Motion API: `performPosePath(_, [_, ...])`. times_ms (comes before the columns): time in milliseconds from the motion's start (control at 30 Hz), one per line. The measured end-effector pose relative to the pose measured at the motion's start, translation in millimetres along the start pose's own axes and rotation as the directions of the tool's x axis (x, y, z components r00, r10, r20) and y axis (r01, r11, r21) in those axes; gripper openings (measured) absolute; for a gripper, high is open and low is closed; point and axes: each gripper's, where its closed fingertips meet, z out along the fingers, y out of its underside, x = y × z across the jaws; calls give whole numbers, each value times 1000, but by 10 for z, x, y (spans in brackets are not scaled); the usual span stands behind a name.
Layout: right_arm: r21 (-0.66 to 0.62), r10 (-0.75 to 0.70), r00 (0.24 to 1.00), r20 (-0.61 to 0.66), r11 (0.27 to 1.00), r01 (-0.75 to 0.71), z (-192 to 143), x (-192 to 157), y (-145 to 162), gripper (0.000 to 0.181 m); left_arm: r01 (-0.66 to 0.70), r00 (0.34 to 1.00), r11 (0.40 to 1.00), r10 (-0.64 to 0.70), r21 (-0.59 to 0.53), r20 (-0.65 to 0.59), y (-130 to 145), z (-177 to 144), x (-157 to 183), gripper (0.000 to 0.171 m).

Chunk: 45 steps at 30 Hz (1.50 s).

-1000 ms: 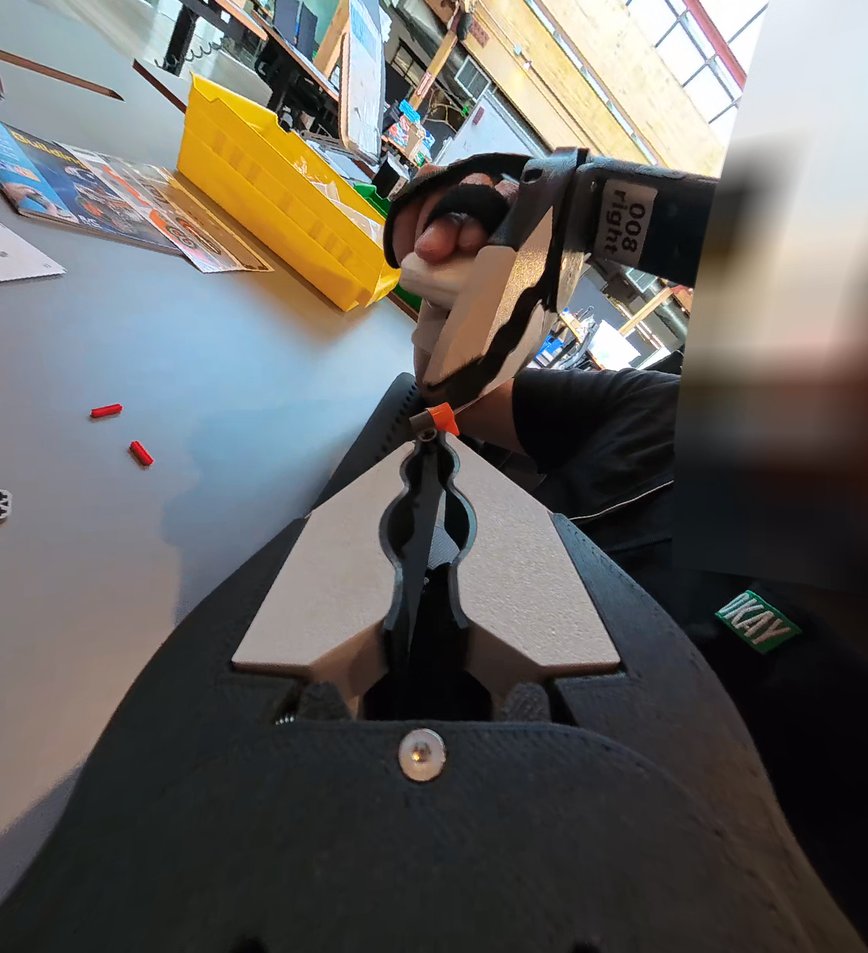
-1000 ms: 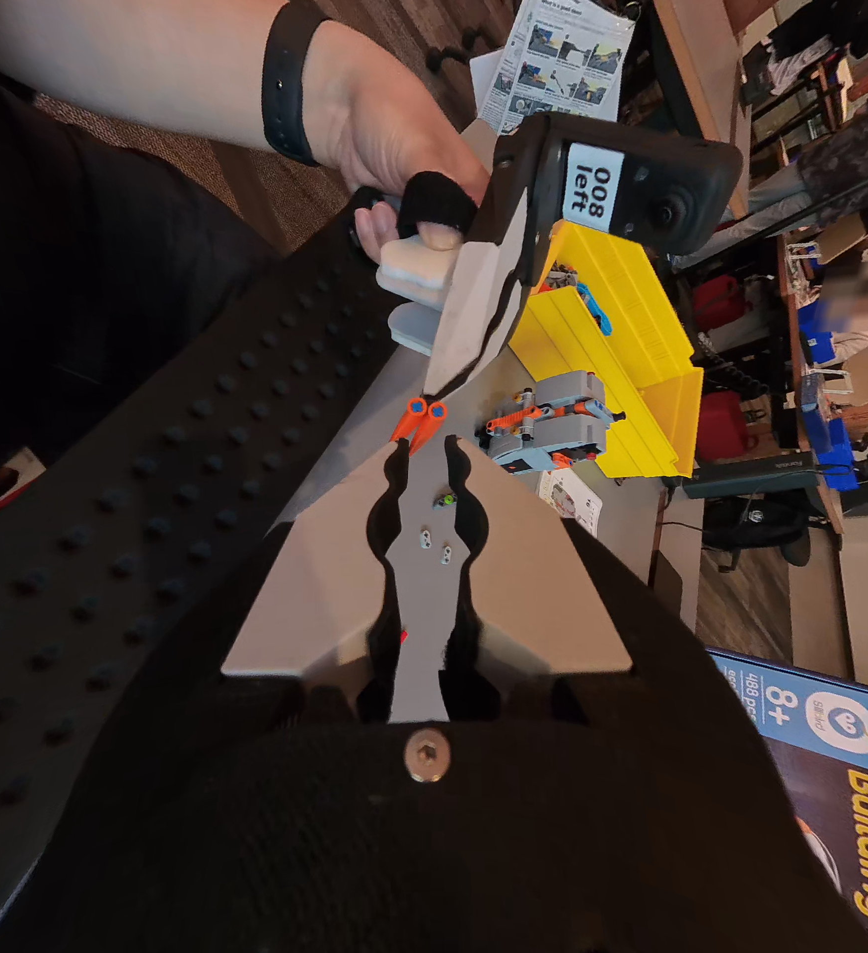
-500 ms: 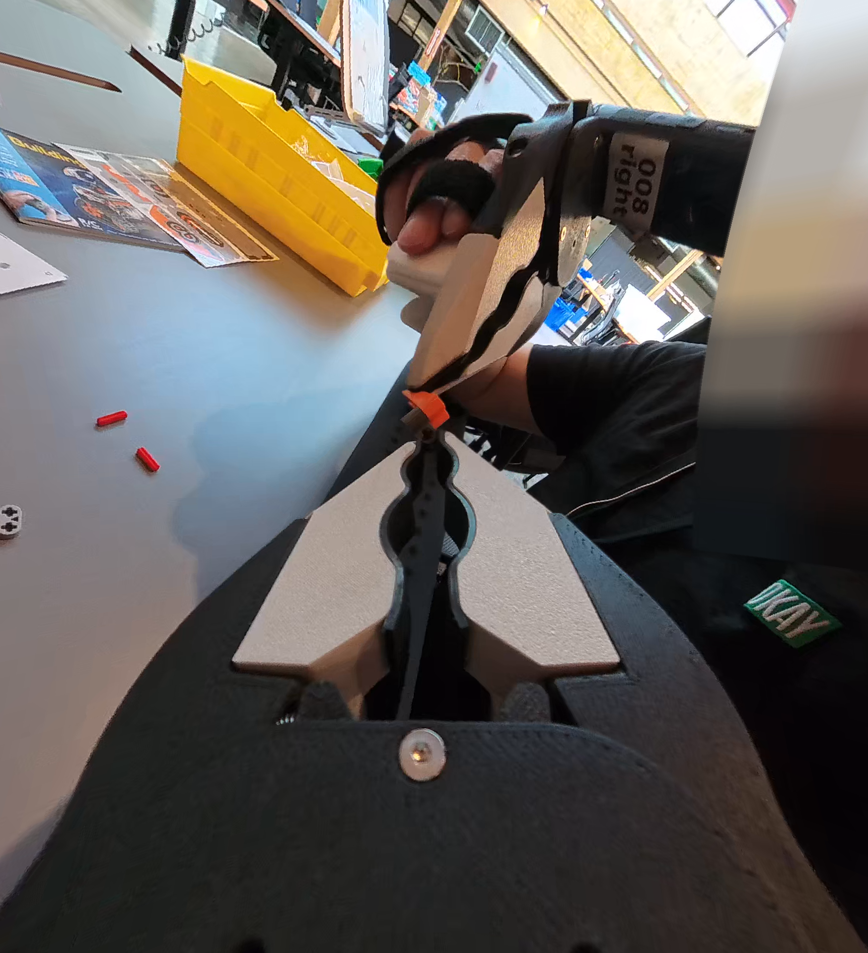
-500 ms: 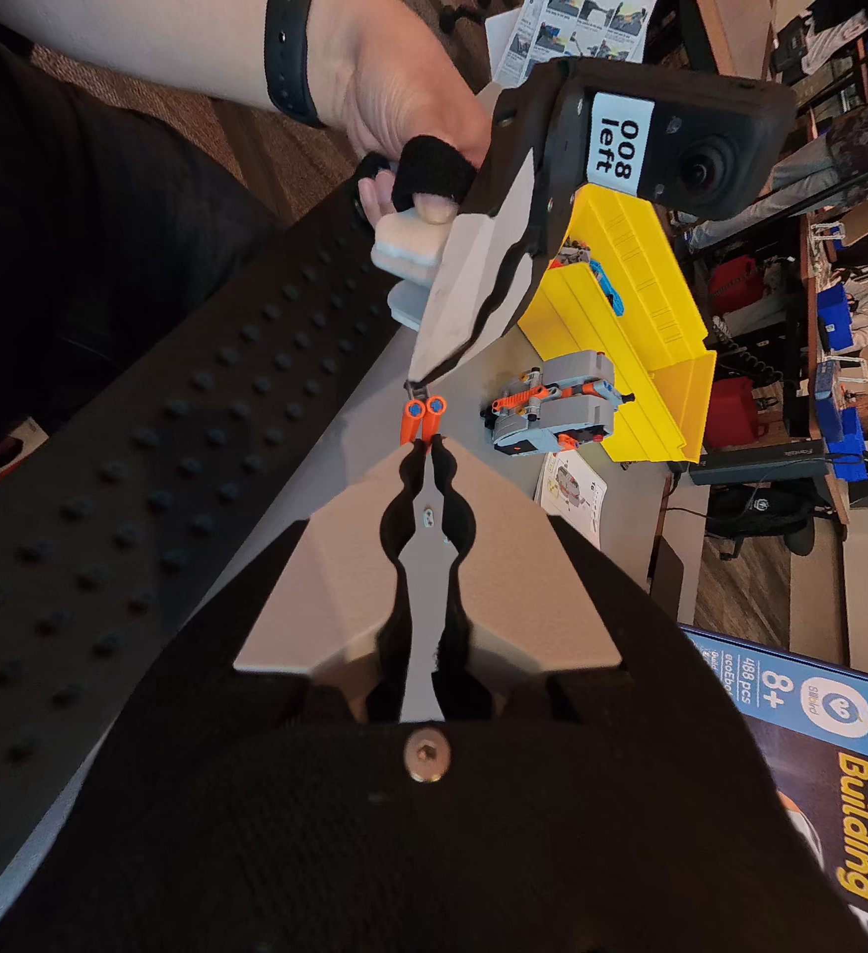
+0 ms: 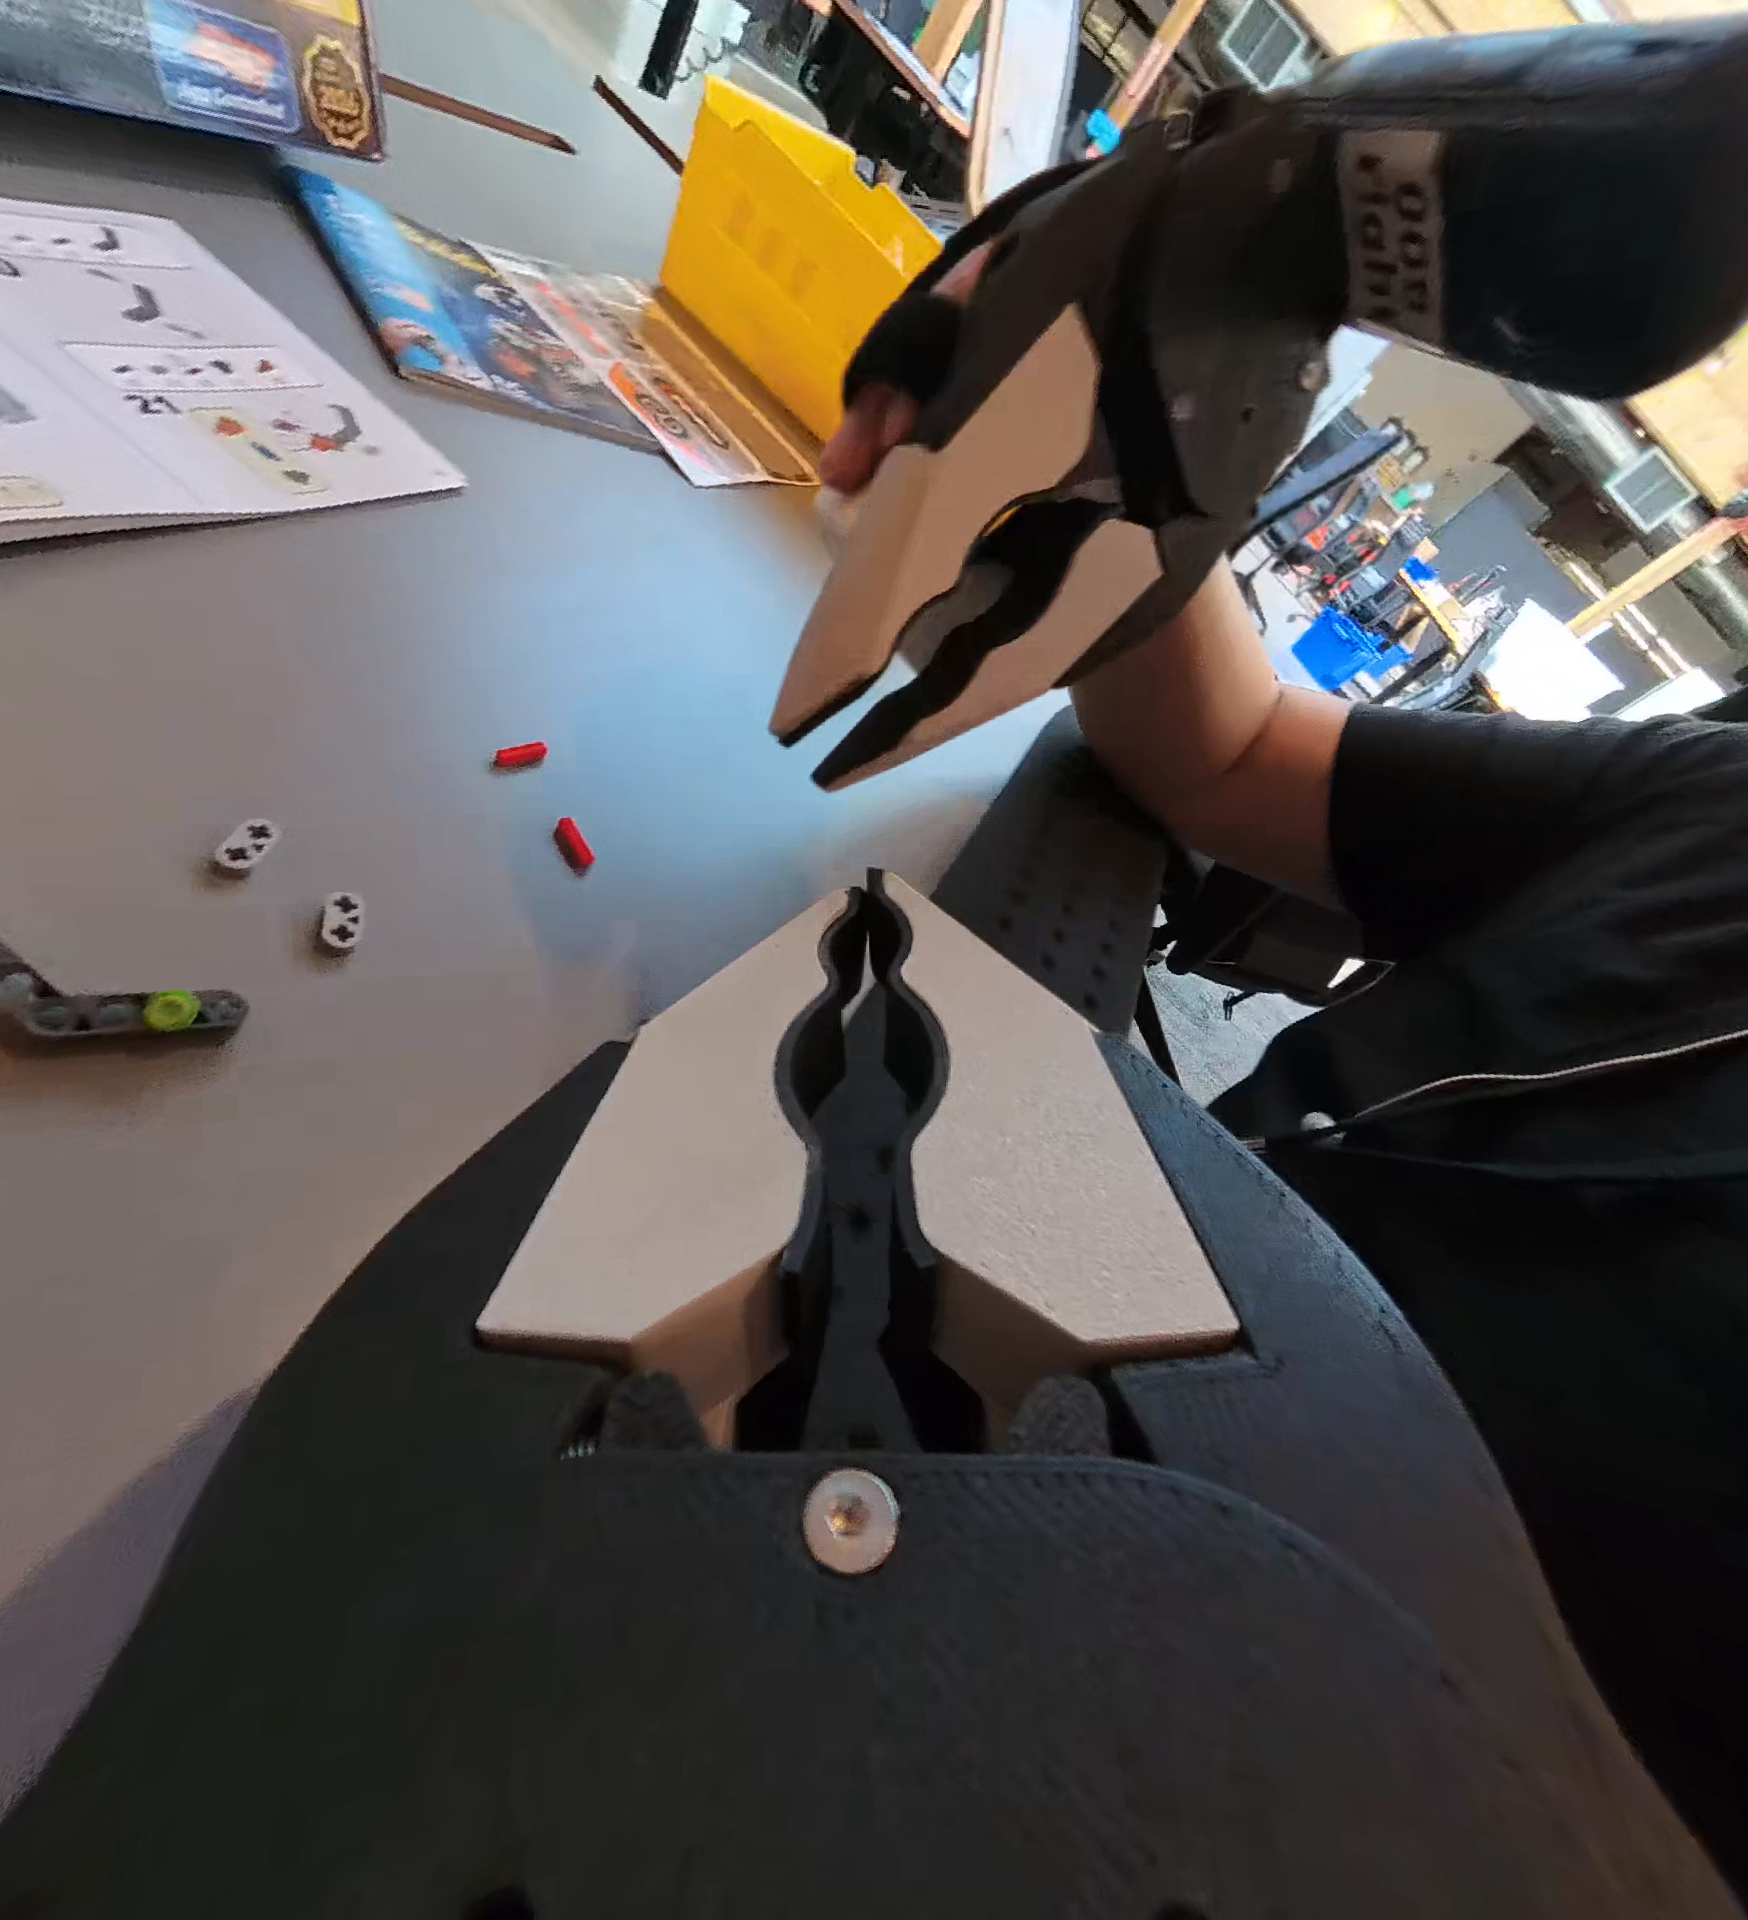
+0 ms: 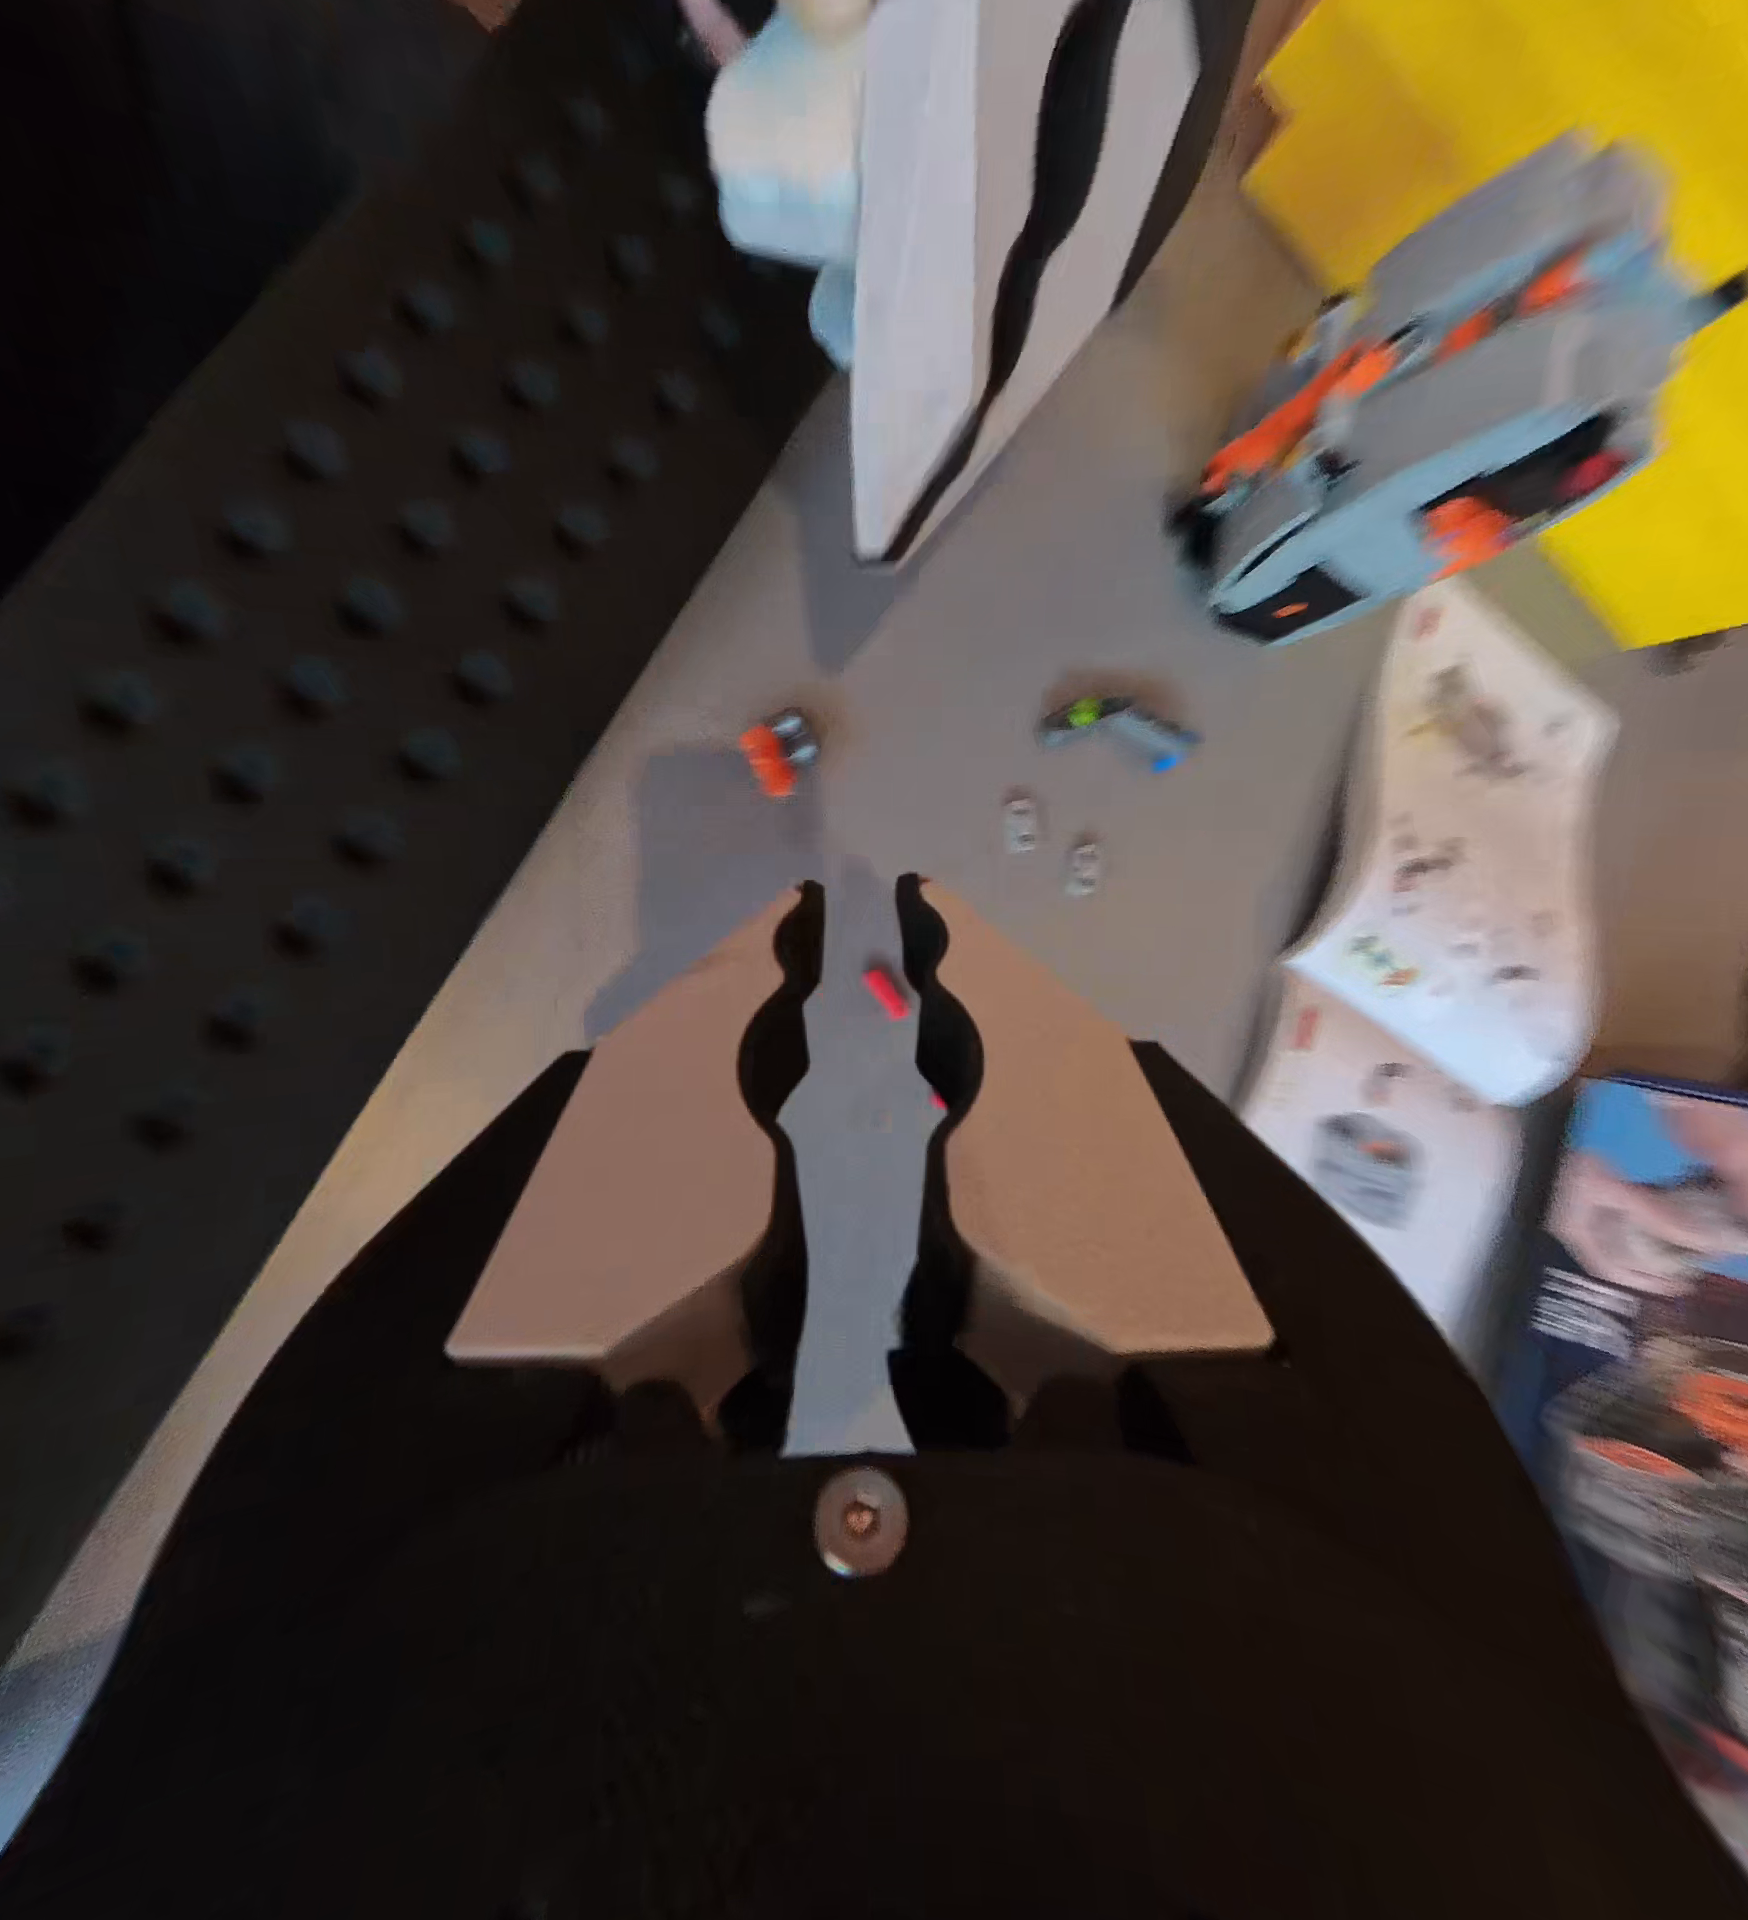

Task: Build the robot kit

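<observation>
My left claw is closed on nothing above the grey table; my right claw hangs parted, empty, over a red pin.

Left gripper closed, right gripper parted.

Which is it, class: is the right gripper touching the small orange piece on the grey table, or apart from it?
Apart. In the right wrist view, the open right gripper has bare table between its fingers and the orange piece.
</observation>
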Motion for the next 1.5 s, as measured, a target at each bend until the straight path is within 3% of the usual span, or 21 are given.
performPosePath(100, [77, 101, 987, 124, 991, -111, 260, -94, 98, 29, 11, 998, 1000, -9, -21, 67, 58, -62, -127, 0])
performPosePath(167, [97, 142, 970, 198, 982, -164, 406, -183, 78, 36, 3, 992, 1000, 0, -30, 128, 68, -144, -212, 15])
performPosePath(267, [97, 170, 961, 218, 976, -195, 521, -213, 41, 39, -15, 987, 999, 20, -33, 157, 61, -237, -219, 17])
performPosePath(367, [88, 103, 985, 140, 989, -116, 589, -166, 62, 33, -42, 986, 998, 49, -44, 160, 91, -252, -193, 17])
performPosePath(500, [82, -108, 994, 27, 991, 106, 667, -187, 31, 27, -102, 976, 988, 123, -116, 182, 246, -192, -226, 20])
performPosePath(567, [46, -139, 990, 9, 989, 138, 704, -189, 47, 8, -112, 975, 983, 137, -146, 175, 317, -142, -230, 22])
performPosePath(700, [49, -100, 995, 18, 994, 99, 695, -191, 16, 8, -186, 955, 951, 234, -245, 180, 471, -27, -263, 31])
performPosePath(800, [101, -142, 988, -57, 984, 147, 561, -100, -106, 7, -292, 894, 903, 375, -315, 245, 500, 13, -352, 34])
performPosePath(900, [132, -319, 917, -240, 925, 356, 294, 10, -315, 7, -367, 861, 892, 433, -264, 266, 362, 3, -313, 33])
performPosePath(1000, [167, -445, 826, -346, 837, 521, 14, -48, -594, 8, -423, 884, 900, 436, -106, 170, 149, -38, -6, 36])
performPosePath(1100, [204, -481, 791, -378, 791, 578, -188, -142, -810, 7, -505, 861, 862, 501, 35, 83, -15, -112, 359, 32])
performPosePath(1167, [224, -489, 784, -382, 775, 592, -278, -193, -895, 7, -565, 825, 822, 562, 75, 54, -49, -144, 551, 17])
performPosePath(1333, [276, -465, 801, -378, 769, 577, -395, -229, -984, 7, -645, 763, 761, 641, 60, 80, -74, -156, 718, 14])
performPosePath(1500, [296, -365, 836, -411, 814, 500, -466, -60, -988, 11, -712, 684, 702, 694, -3, 226, -201, -192, 697, 13])
